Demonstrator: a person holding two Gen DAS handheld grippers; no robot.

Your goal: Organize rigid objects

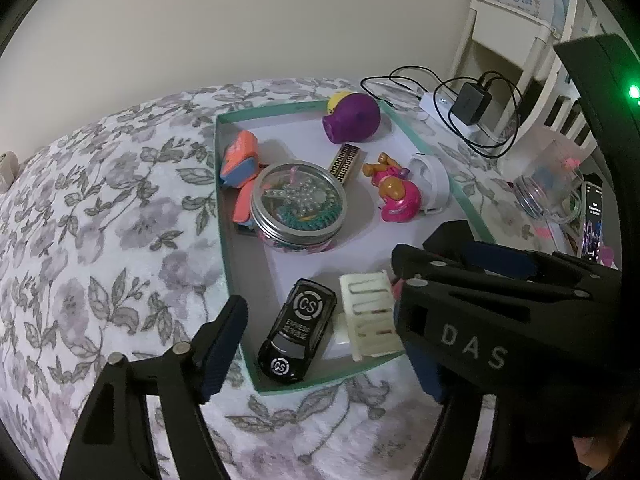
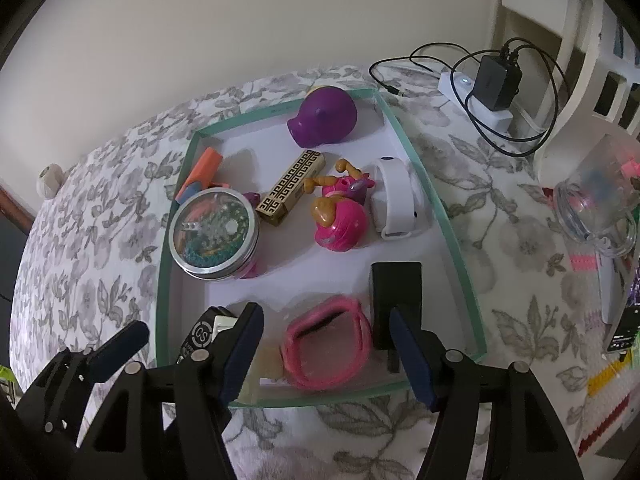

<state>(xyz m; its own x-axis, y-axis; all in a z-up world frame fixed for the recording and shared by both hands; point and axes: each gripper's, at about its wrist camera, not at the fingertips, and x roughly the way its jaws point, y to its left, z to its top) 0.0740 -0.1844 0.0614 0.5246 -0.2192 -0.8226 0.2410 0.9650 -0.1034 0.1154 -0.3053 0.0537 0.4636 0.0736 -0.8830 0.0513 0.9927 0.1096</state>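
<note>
A shallow tray with a green rim and white floor sits on a soft floral-print cover; whether a bed or a padded bench lies beneath it is hard to say. Inside the tray are a round metal tin with a clear lid over beads, a purple pig-shaped toy at the far end, a gold patterned box lying diagonally with its long axis running from near left to far right, a glossy pink figure toy, a white band curled on its side, and an orange-and-blue piece against the left wall. At the near end lie a pink silicone band, a black block, a cream ribbed plastic piece and a glossy black toy car whose long axis runs along the tray's left wall. The left claw stands apart around the car without pressing it. The right claw also stands apart, over the pink band, clamping nothing.
</note>
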